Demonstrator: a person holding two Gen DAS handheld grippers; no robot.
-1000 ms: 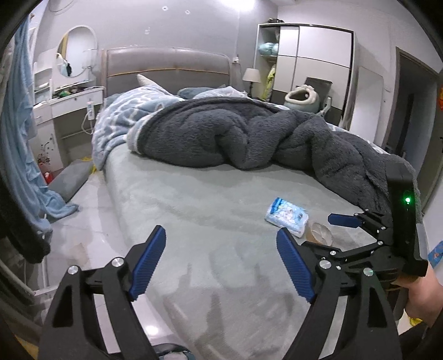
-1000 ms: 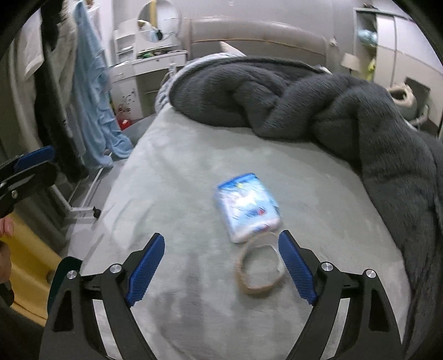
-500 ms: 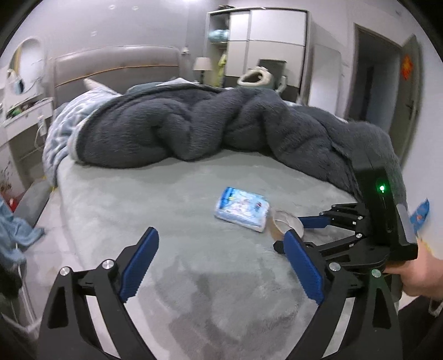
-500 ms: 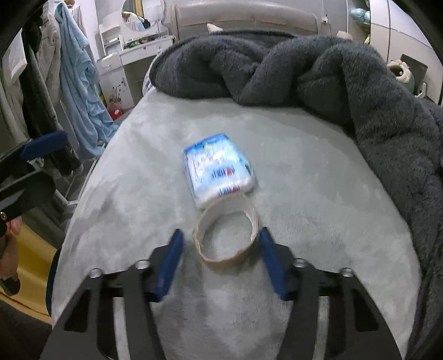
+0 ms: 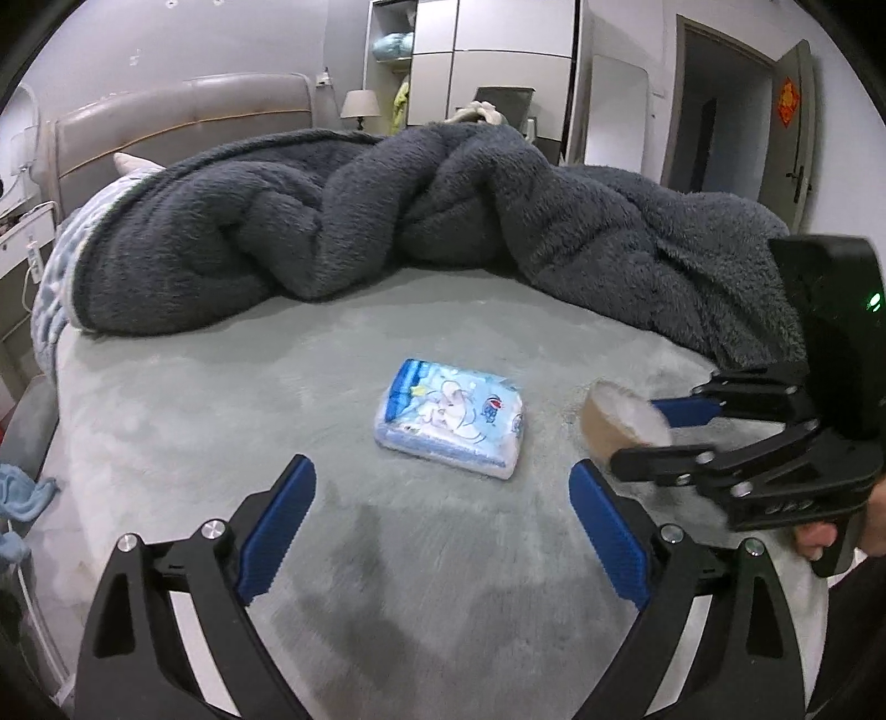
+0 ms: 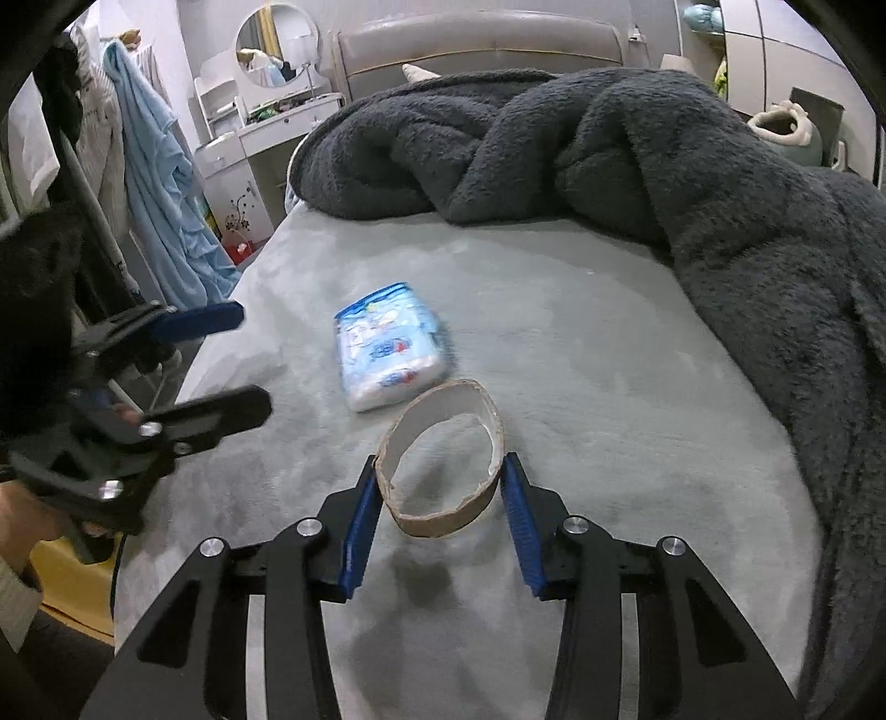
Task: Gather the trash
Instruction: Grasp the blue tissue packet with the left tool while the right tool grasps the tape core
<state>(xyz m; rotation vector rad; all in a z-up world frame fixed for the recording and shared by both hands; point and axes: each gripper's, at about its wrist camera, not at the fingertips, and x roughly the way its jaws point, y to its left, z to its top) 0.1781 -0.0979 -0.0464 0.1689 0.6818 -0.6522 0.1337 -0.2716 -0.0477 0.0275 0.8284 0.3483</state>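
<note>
A blue-and-white tissue pack (image 5: 451, 423) (image 6: 387, 349) lies flat on the grey-green bed sheet (image 5: 210, 421). Just to its right, a brown cardboard tape ring (image 5: 601, 429) (image 6: 432, 523) sits between the blue pads of my right gripper (image 6: 440, 476) (image 5: 637, 435). Those jaws are closing, both pads touch the ring's sides, and it is squeezed into an oval. My left gripper (image 5: 440, 482) (image 6: 243, 360) stands open, low over the sheet just in front of the tissue pack, with nothing between its fingers.
A bunched dark grey fleece blanket (image 5: 387, 221) covers the far half and right side of the bed. A dressing table with a round mirror (image 6: 277, 44) and hanging clothes (image 6: 155, 183) stand left of the bed. A wardrobe (image 5: 487, 61) and a door (image 5: 792, 127) are behind.
My right gripper moved up to the cardboard ring and its jaws narrowed onto it. My left gripper swung down and towards the tissue pack, staying wide.
</note>
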